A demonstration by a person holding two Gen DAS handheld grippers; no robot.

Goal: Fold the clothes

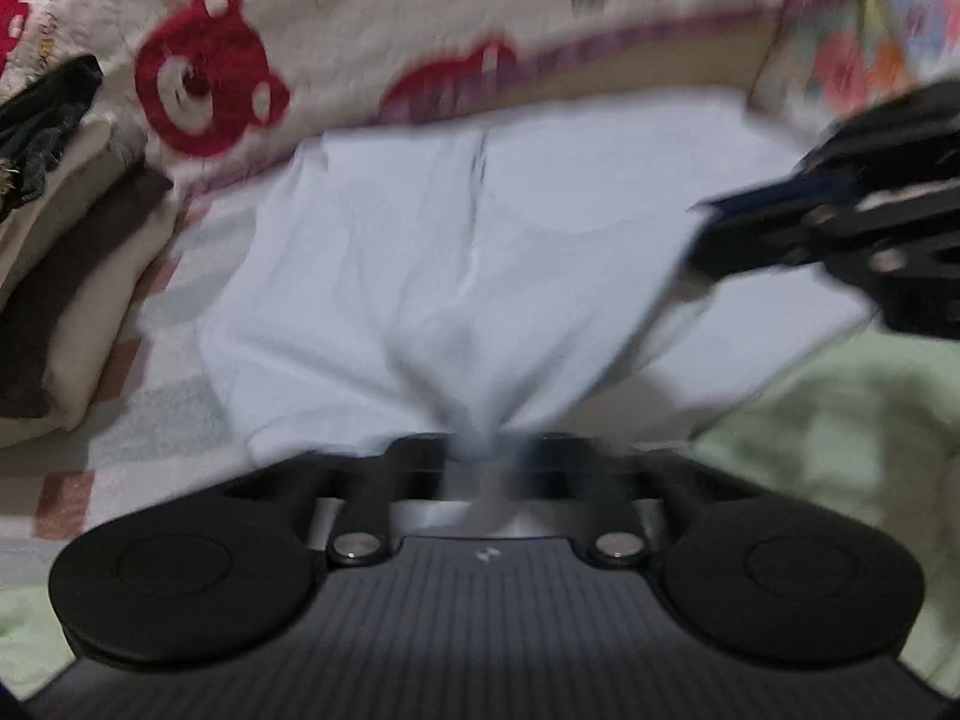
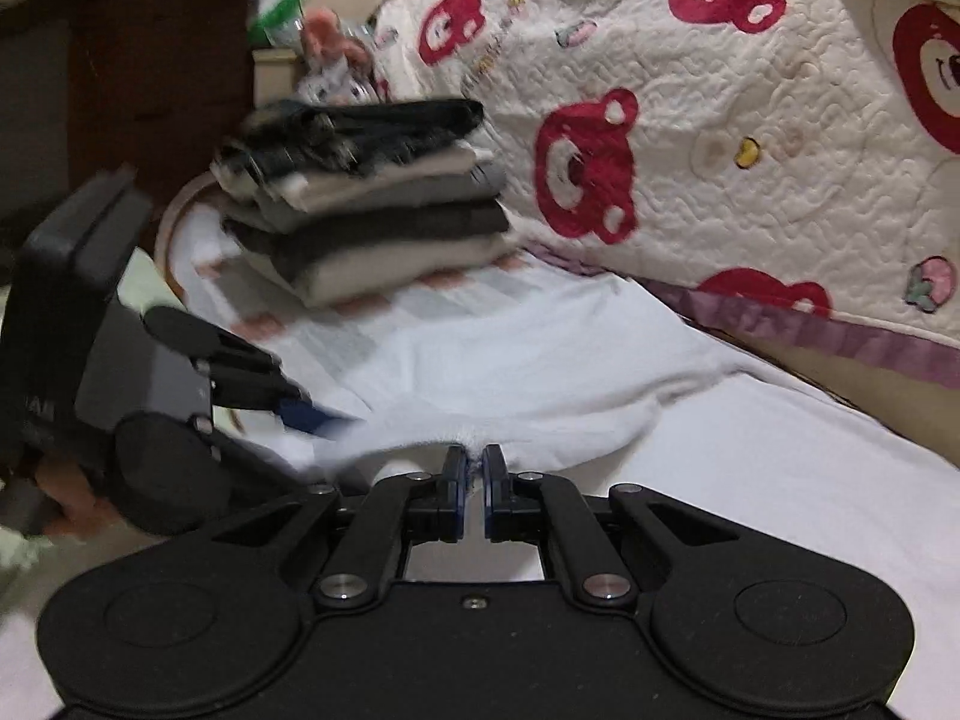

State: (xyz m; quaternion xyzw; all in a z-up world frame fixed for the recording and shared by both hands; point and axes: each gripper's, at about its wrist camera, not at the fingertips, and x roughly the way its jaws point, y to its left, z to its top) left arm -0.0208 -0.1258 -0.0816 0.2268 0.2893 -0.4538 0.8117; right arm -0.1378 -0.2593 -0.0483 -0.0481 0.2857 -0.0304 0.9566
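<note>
A white cotton garment (image 1: pixel 468 252) lies spread on the bed (image 2: pixel 810 480), its far edge near a cream quilted blanket printed with red bear faces (image 2: pixel 690 120). The left gripper (image 1: pixel 474 450) has its fingers drawn together on a bunched fold at the garment's near edge; that view is blurred, so the fingertips themselves are hard to make out. The right gripper (image 2: pixel 474 468) is clamped on another pinch of the same white cloth, its blue-padded fingers (image 2: pixel 456 480) nearly touching with a thin ridge of fabric between them. Between the two pinches the cloth is raised and creased. In the right wrist view the left gripper (image 2: pixel 318 417) shows at the left, with part of a hand (image 2: pixel 66 498) behind it. A stack of folded clothes in black, beige and grey (image 2: pixel 366 198) sits on the bed beside the garment, against the blanket. Pale green fabric (image 1: pixel 840 420) lies at the near right in the left wrist view.
</note>
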